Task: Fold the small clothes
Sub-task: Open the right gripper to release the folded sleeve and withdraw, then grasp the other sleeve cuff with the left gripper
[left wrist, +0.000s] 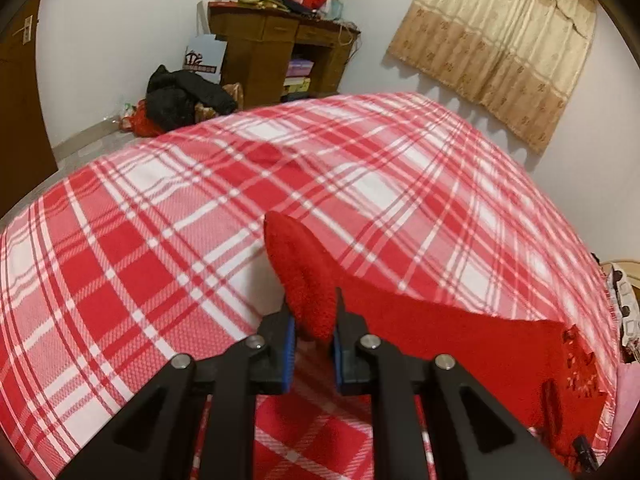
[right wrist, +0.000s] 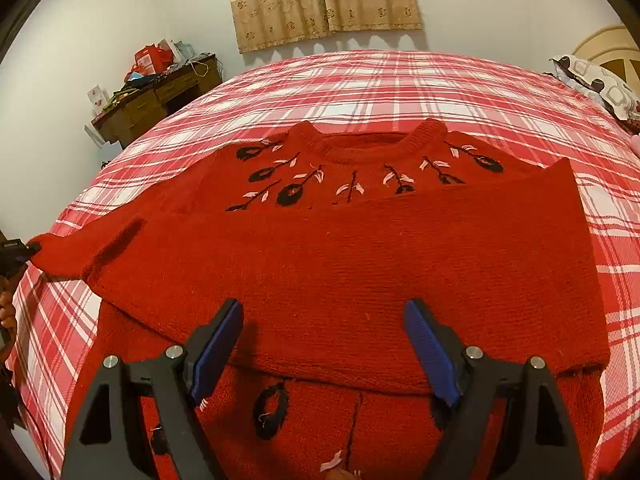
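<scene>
A red knit sweater (right wrist: 360, 264) with black flowers and pale leaves stitched below its collar (right wrist: 368, 148) lies flat on the red-and-white plaid bed (right wrist: 360, 84). A wide red part of the sweater is folded across its chest, from right to left. My left gripper (left wrist: 314, 312) is shut on the cuff of the sweater's left sleeve (left wrist: 300, 264), which stands up between the blue pads. The right wrist view shows that same gripper (right wrist: 22, 252) at the far left, pinching the sleeve end. My right gripper (right wrist: 324, 308) hovers open over the sweater's lower half with nothing between its fingers.
A cluttered wooden desk (left wrist: 276, 40) stands against the far wall, with a heap of dark clothes (left wrist: 180, 96) on the floor beside it. A beige curtain (left wrist: 500, 48) hangs beyond the bed. A patterned pillow (right wrist: 600, 80) lies at the bed's right end. A hand (right wrist: 6, 316) shows at the left edge.
</scene>
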